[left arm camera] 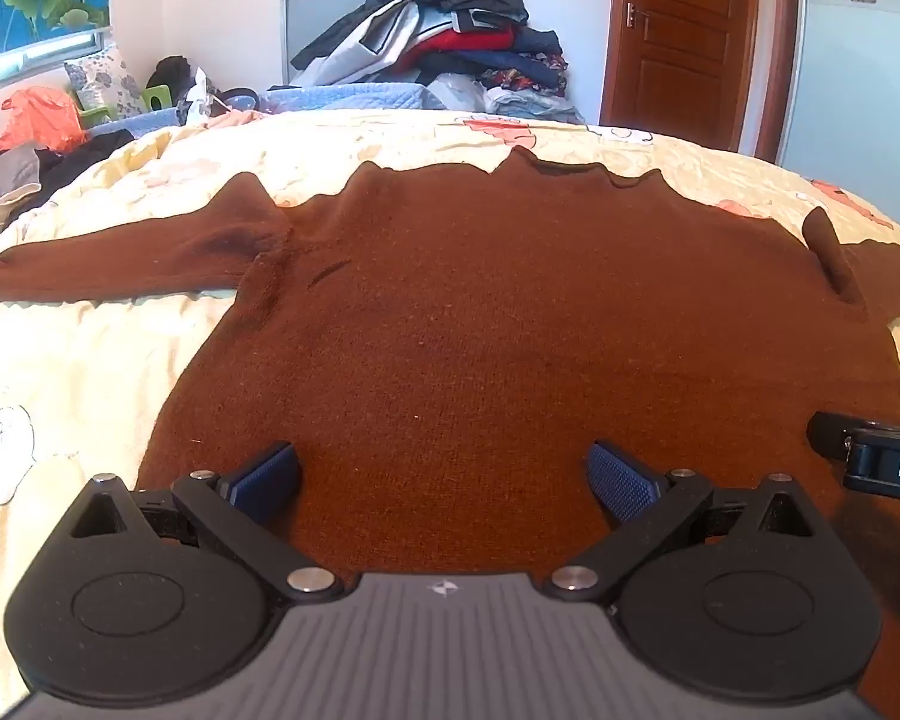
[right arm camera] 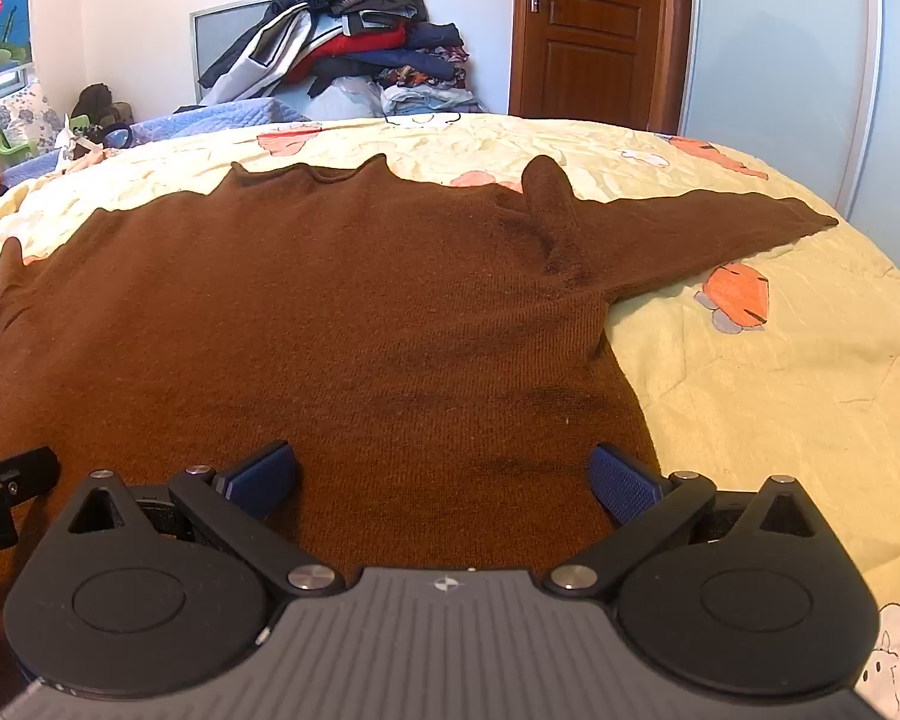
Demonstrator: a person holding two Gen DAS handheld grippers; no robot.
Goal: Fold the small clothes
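A brown knitted sweater [left arm camera: 480,312] lies spread flat on the bed, collar at the far side, hem toward me. One sleeve [left arm camera: 120,258] stretches out to the left in the left wrist view. The other sleeve [right arm camera: 708,228] reaches right in the right wrist view, where the sweater [right arm camera: 330,312] fills the middle. My left gripper [left arm camera: 444,480] hovers over the hem area, open, nothing between its blue pads. My right gripper [right arm camera: 444,480] is open too, above the sweater's right half near its side edge. The right gripper's body [left arm camera: 888,462] shows at the left wrist view's right edge.
The bed carries a pale yellow quilt [right arm camera: 750,372] with orange cartoon prints. A tall heap of clothes [left arm camera: 450,30] rests against the far wall, beside a brown wooden door [left arm camera: 684,30]. Cushions and bags [left arm camera: 60,108] crowd the far left corner.
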